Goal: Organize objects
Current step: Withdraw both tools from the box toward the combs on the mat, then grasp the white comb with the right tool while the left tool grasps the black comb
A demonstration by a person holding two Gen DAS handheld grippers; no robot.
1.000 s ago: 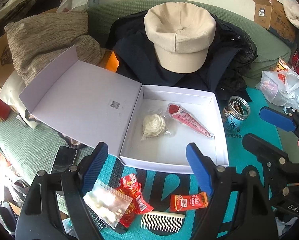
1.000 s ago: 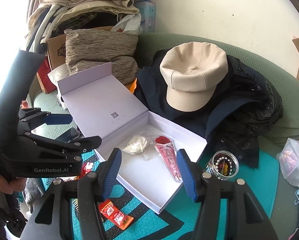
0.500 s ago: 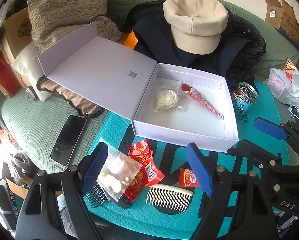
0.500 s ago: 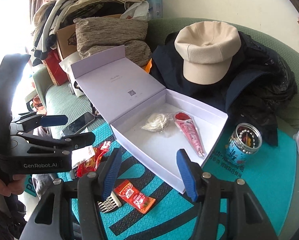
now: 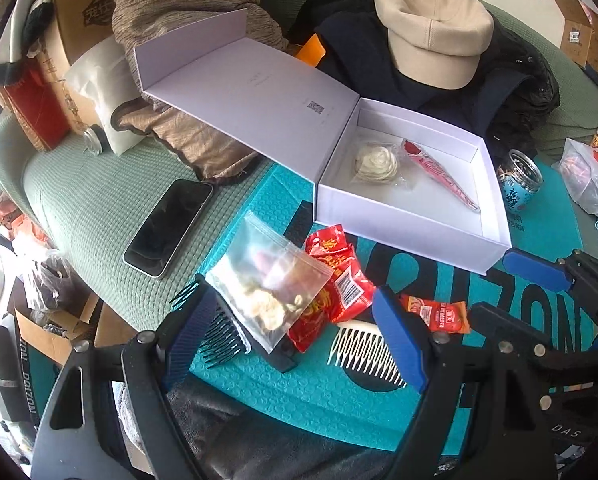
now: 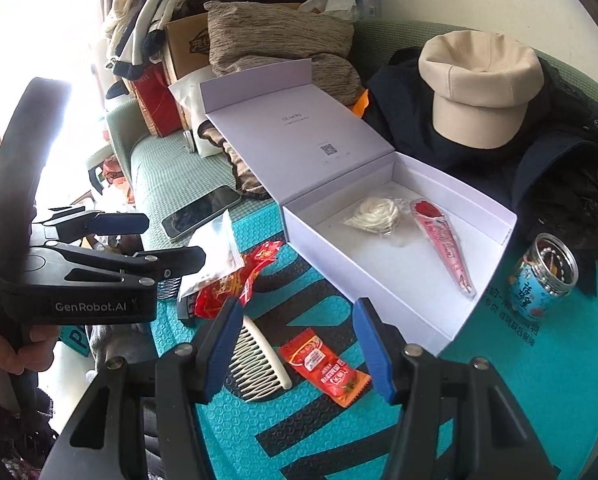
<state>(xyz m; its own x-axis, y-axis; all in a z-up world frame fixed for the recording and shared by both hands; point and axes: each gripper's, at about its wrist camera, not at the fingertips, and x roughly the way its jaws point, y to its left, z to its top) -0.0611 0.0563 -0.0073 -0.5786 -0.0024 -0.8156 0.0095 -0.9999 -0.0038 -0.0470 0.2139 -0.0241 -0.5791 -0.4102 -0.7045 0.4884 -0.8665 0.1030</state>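
Teal mat [image 6: 499,380]: open white box [image 6: 379,280], zip bag [image 5: 267,284], red packets [image 5: 335,280], white comb [image 6: 259,364], sauce sachet [image 6: 323,366]; left tongs [image 5: 295,344] and right tongs [image 6: 295,340] both agape, empty.

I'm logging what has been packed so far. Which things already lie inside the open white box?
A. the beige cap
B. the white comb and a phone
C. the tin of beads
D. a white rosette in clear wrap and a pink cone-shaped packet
D: inside the white box lie only the white rosette and the pink cone packet.
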